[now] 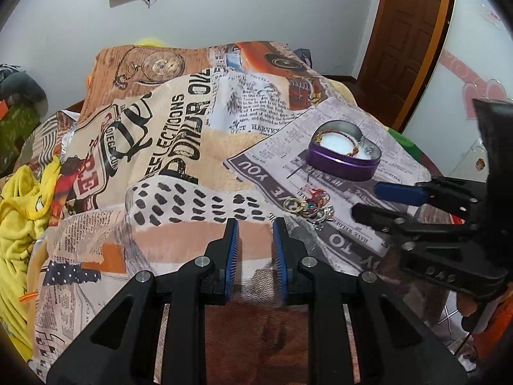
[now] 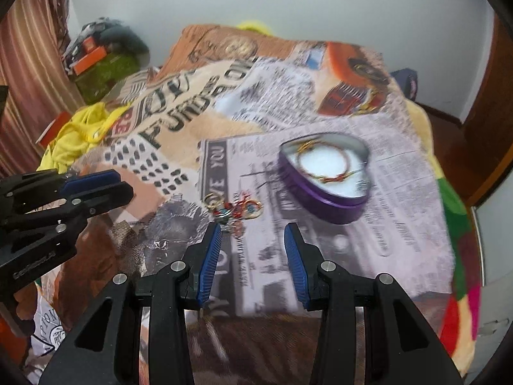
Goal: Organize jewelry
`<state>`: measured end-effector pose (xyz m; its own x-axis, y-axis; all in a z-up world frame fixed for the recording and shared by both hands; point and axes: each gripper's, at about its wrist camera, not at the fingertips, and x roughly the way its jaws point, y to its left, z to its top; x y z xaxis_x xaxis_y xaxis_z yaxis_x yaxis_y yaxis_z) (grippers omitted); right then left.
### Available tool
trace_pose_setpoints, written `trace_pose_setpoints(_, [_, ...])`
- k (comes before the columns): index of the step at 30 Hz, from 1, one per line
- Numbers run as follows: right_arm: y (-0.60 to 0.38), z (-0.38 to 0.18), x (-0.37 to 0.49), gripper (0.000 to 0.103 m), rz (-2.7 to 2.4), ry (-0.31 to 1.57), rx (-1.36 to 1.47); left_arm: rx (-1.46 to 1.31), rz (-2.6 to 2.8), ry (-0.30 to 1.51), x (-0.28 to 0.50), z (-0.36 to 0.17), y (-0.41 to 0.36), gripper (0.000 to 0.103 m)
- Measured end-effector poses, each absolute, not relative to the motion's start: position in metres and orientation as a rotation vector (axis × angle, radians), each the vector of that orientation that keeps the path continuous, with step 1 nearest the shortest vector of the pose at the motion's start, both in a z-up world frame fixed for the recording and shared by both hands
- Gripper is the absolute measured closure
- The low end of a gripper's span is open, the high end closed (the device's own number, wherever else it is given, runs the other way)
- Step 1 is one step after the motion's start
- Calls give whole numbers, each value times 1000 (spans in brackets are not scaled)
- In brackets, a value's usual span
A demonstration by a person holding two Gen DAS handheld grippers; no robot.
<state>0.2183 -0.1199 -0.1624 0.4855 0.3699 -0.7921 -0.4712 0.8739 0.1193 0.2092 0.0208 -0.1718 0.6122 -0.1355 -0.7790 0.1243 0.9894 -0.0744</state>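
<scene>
Through my left wrist camera, the left gripper (image 1: 255, 224) stood with a narrow gap between its blue pads (image 1: 231, 250), nothing between them, hovering over the printed bedspread (image 1: 179, 147). The small heap of jewelry (image 1: 306, 207), rings and coloured trinkets tangled together, lay just ahead of its right fingertip and slightly to the right. Farther ahead on that side sat the purple heart-shaped tin (image 1: 343, 157), lid off, with a gold and red bracelet (image 1: 348, 142) resting inside on its white lining. My right gripper (image 2: 253, 227) was spread wide and empty above the newspaper-print patch of the cover, though that view was smeared by motion. From it, the jewelry pile sat just ahead of the left fingertip, and I could not tell whether that fingertip touched it, while the tin lay ahead and to the right, well apart from both pads.
</scene>
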Motion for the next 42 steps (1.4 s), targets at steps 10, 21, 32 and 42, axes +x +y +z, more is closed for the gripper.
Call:
trace_pose_setpoints(10, [-98, -183, 232, 66, 562, 997, -144, -30, -150, 919, 215, -184, 27, 83])
trace_pose_setpoints(21, [-96, -187, 232, 79, 560, 1009, -151, -39, -158, 921, 215, -186, 25, 83])
trace_pose_setpoints(32, [-123, -167, 219, 79, 527, 952, -105, -11, -205, 944, 225, -186, 1, 83])
trace_pose_setpoints(42, [-154, -159, 222, 79, 486, 915, -41, 48, -235, 1033, 258, -210, -18, 83])
